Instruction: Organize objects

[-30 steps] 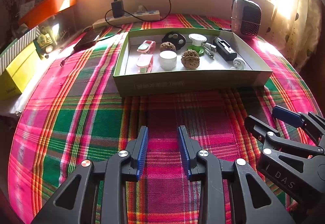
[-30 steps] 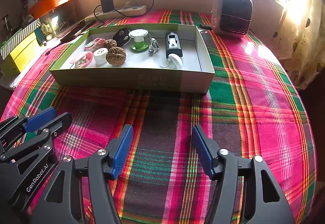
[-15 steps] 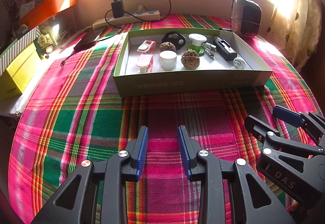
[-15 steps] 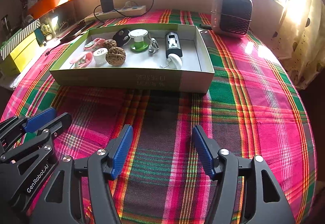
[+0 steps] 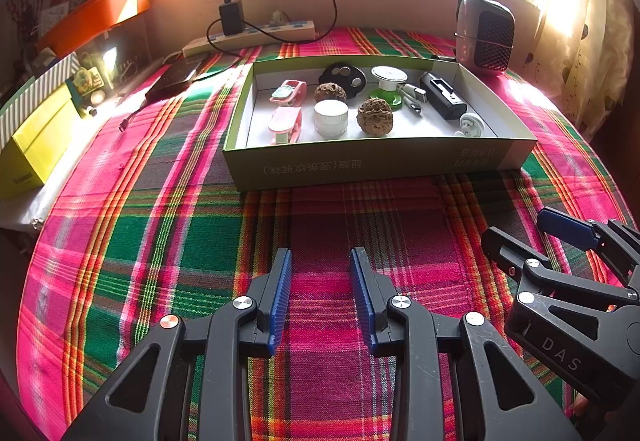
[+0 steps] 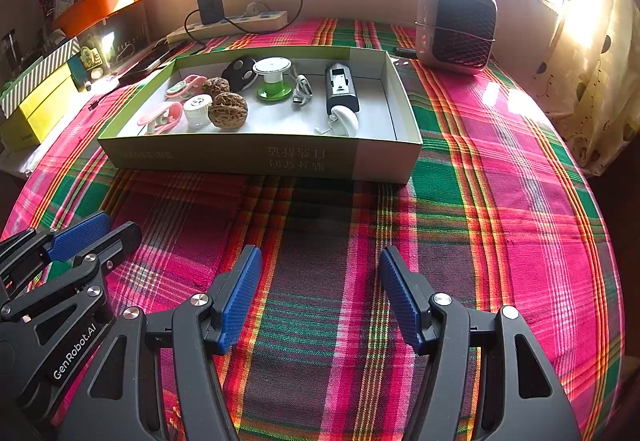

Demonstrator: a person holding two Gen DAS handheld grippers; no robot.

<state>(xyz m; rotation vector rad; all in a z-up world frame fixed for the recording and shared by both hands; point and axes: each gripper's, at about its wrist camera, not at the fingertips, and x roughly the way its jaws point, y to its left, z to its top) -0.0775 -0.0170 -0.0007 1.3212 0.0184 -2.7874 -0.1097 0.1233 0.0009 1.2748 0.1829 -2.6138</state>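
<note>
Plaid pink-and-green woven tablecloth (image 5: 168, 225) carries a shallow green cardboard box (image 5: 376, 161) at the far middle — walnuts, spools and clips lie inside; near it, the left gripper (image 5: 320, 297) and right gripper (image 6: 320, 301) hover apart, both released, grasping nothing.
</note>
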